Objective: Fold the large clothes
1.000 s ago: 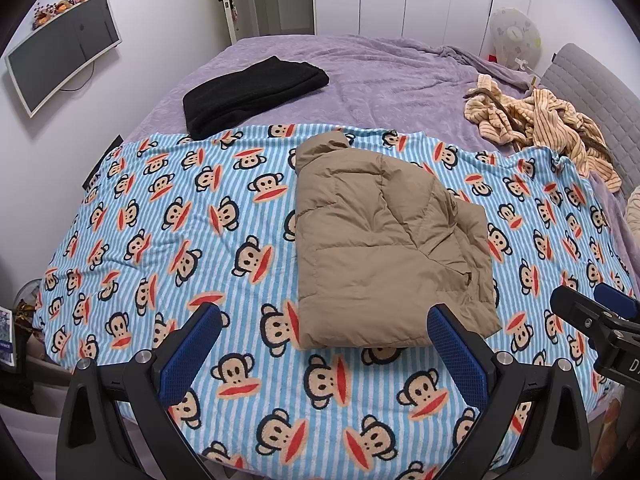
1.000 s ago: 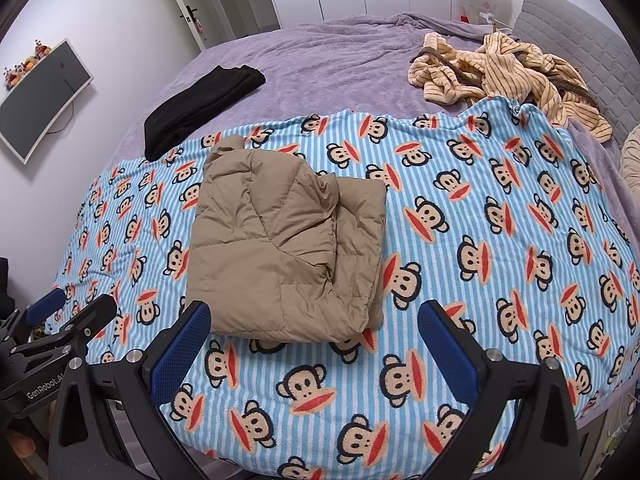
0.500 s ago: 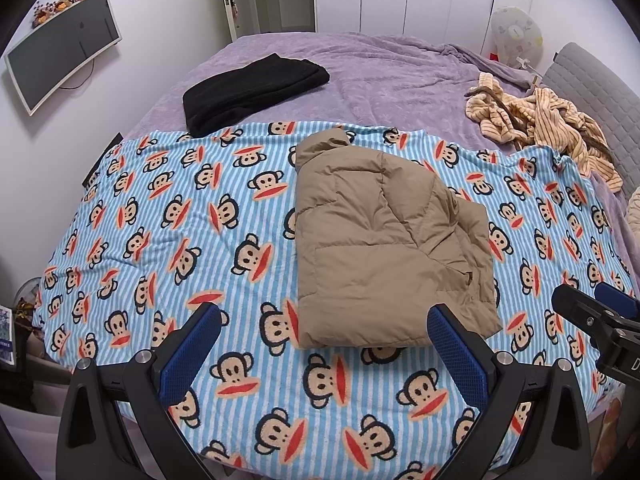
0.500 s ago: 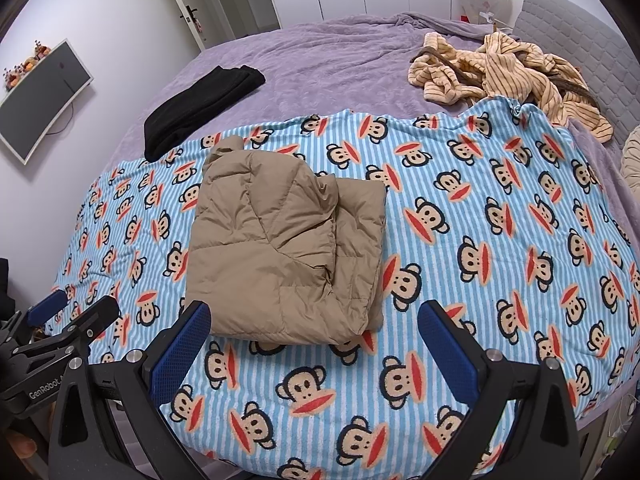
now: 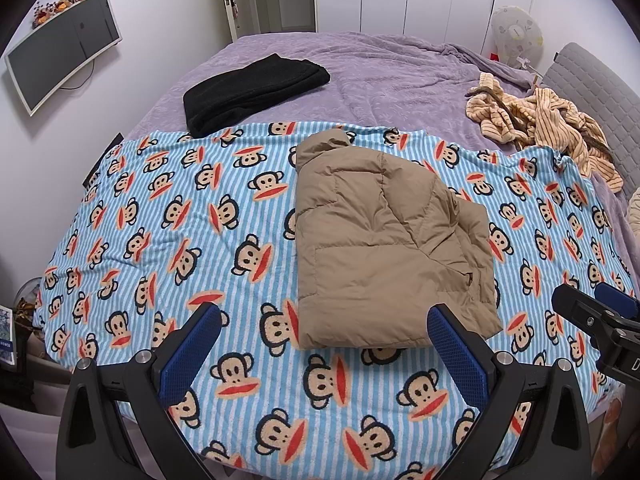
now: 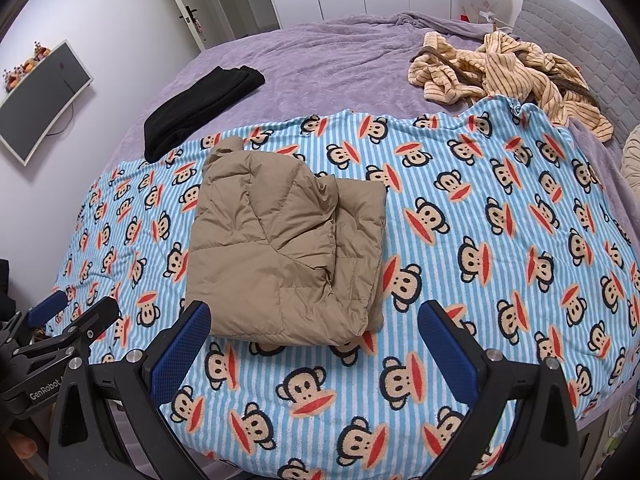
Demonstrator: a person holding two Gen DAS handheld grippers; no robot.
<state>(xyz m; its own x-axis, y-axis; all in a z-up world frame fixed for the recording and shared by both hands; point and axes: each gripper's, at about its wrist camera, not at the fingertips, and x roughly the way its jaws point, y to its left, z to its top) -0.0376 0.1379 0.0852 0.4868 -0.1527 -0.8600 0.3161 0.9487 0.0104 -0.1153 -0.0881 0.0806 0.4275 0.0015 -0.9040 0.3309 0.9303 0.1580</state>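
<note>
Tan jacket (image 5: 384,240) lies folded at centre of monkey blanket (image 5: 160,208). Left gripper (image 5: 324,344) and right gripper (image 6: 316,344) are held spread, empty, at jacket's near edge. Loose right flap is best pinched low, then tucked.

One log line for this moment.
left gripper open, empty | right gripper open, empty | tan jacket folded on monkey blanket

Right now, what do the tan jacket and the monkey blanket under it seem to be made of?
The tan jacket looks like thin, smooth quilted shell fabric, probably nylon or polyester, with puffy stitched panels. The monkey blanket looks like soft terry or fleece: matte, with a fuzzy nap.
</note>
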